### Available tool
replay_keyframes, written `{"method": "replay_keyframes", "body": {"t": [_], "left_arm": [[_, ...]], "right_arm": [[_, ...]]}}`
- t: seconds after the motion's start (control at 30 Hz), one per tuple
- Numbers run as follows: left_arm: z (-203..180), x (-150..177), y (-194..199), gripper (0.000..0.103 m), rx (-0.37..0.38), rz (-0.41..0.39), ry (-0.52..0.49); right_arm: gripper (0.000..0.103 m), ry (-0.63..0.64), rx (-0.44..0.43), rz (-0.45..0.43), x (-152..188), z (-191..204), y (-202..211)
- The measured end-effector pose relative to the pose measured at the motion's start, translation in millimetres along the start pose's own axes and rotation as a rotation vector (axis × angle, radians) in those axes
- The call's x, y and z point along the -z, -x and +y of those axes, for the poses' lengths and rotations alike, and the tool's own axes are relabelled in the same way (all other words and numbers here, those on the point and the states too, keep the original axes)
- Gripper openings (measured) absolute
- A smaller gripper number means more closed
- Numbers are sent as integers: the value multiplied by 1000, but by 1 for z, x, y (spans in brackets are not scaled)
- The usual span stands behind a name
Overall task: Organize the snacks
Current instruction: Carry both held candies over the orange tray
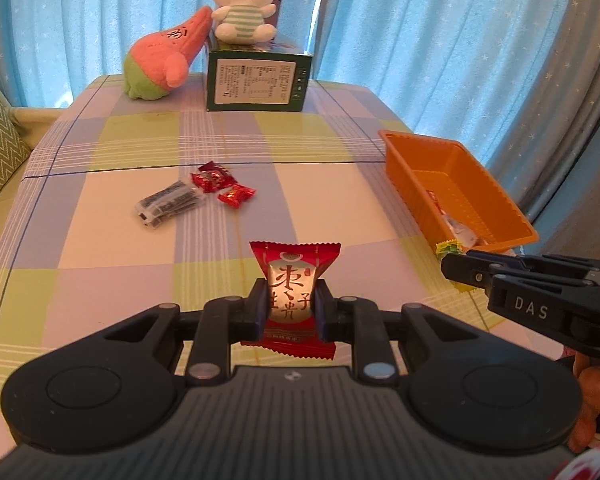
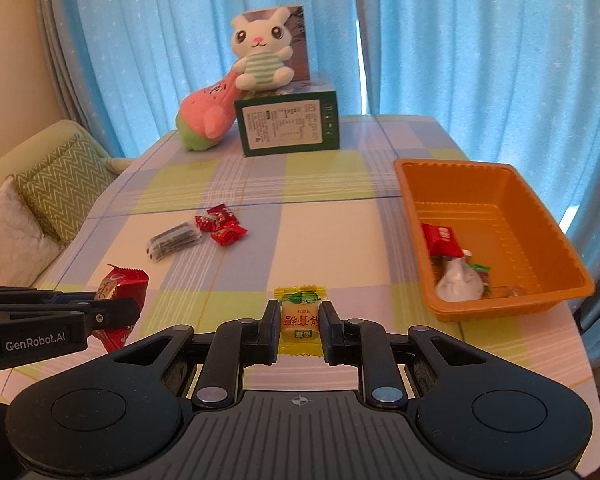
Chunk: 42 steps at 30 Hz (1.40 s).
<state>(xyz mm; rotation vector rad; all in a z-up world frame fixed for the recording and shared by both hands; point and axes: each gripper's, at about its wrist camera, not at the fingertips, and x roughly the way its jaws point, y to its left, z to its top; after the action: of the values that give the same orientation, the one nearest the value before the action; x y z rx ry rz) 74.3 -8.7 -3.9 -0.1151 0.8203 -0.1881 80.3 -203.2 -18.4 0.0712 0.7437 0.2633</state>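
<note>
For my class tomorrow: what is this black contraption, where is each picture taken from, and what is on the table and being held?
No robot here: a person holds two hand-operated clamps, each with a wide-angle camera looking along its two fingers. One picture comes from the left gripper, shut on a red snack packet. The other comes from the right gripper, shut on a yellow candy. On the checked table lie small red candies, a dark wrapped bar, an orange tray with a few snacks, two plush toys and a green box.
</note>
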Motion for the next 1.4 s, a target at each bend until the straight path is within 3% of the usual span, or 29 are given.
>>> {"method": "replay_keyframes", "body": {"t": [0.7, 1.4], "left_arm": [[-67, -7, -16, 21, 83, 25, -83], [-158, -60, -87, 21, 199, 40, -163]], "right_arm": [[20, -125, 84, -34, 6, -78, 33], [20, -188, 173, -57, -30, -180, 12]]}}
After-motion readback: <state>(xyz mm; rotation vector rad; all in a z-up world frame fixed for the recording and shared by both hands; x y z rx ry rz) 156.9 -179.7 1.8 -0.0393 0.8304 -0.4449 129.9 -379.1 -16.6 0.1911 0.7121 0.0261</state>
